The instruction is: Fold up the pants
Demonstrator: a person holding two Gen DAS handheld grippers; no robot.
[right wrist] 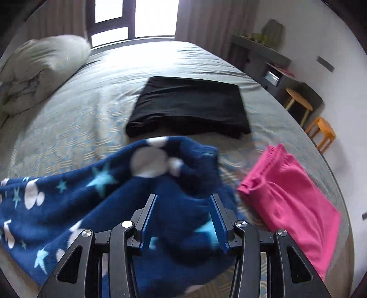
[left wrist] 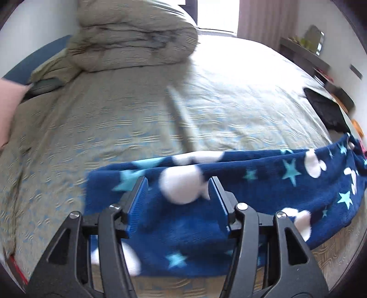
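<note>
1. The left wrist view takes in the head of the bed: a bulky rolled olive-grey quilt [left wrist: 133, 36] piled at the far left, a strip of dark blue headboard [left wrist: 34, 62] beside it, and a pink cushion edge [left wrist: 9, 107] at the left margin. Of the folded black garment [left wrist: 325, 110] it catches only a corner at the right.
2. The right wrist view shows that black garment [right wrist: 190, 107] whole, a flat rectangle in the middle of the patterned grey-green bedspread [right wrist: 68, 128], and a folded bright pink garment [right wrist: 289, 190] lying near it at the right, apart from it. It also shows a tall window [right wrist: 133, 18], a grey shelf unit [right wrist: 261, 57] and two small wooden stools [right wrist: 321, 133] along the right wall.
3. The navy fleece pants with white mouse-head shapes and pale blue stars [left wrist: 263, 181] lie stretched across the near part of the bed as a long band, running between the two tools. On the right they bunch into a loose hump [right wrist: 174, 160].
4. The left tool [left wrist: 177, 183] has its blue-padded jaws standing apart over the fleece, the pads not pressing on it: released.
5. The right tool [right wrist: 184, 201] is likewise spread, with the fleece lying between and under the jaws, unpinched.
6. Both views are smeared with motion blur.
</note>
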